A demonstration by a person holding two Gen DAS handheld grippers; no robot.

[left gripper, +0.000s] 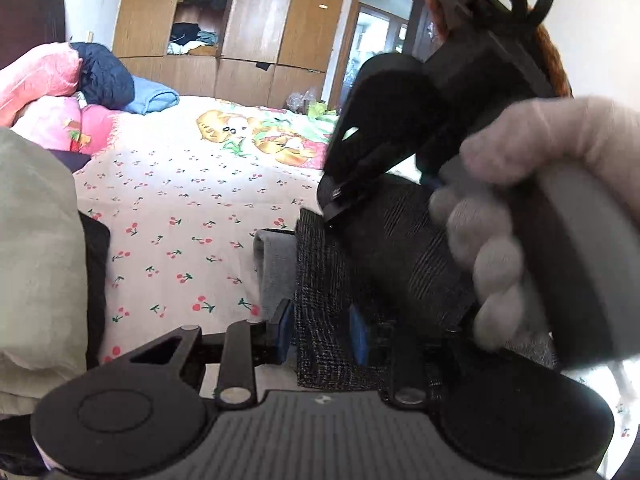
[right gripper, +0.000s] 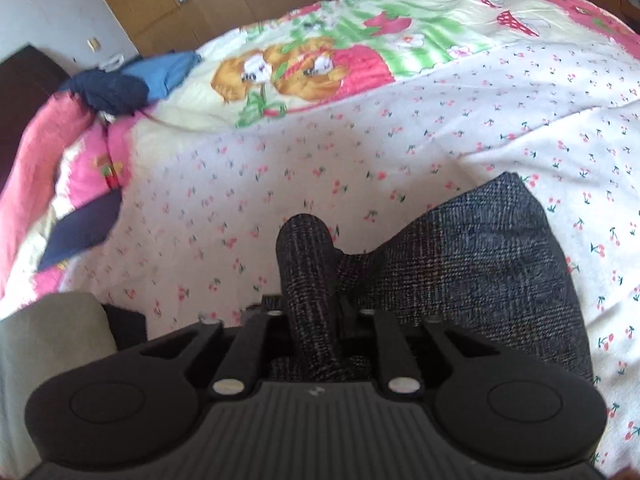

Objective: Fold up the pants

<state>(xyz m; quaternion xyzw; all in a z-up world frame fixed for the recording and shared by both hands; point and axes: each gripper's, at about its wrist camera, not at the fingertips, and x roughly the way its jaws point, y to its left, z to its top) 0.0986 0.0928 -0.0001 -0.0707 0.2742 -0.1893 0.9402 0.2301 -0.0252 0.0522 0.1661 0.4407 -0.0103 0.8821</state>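
Observation:
The dark grey tweed pants [right gripper: 480, 264] lie on the cherry-print bed sheet [right gripper: 280, 184], partly lifted. My right gripper [right gripper: 310, 320] is shut on a bunched ridge of the pants that stands up between its jaws. In the left wrist view my left gripper [left gripper: 322, 332] is shut on an edge of the same pants [left gripper: 320, 280], with its blue pads [left gripper: 357, 334] on either side of the cloth. The right gripper [left gripper: 340, 200] shows there too, held by a gloved hand [left gripper: 520, 200] just above the pants. A grey lining [left gripper: 272, 264] peeks out at the pants' left edge.
Pink pillows [left gripper: 44, 80], a navy garment [left gripper: 104, 76] and a blue folded cloth [left gripper: 154, 98] lie at the head of the bed. A wooden wardrobe [left gripper: 256, 20] stands behind. A pale green cloth [left gripper: 36, 260] and a dark garment [right gripper: 80, 232] lie at the left.

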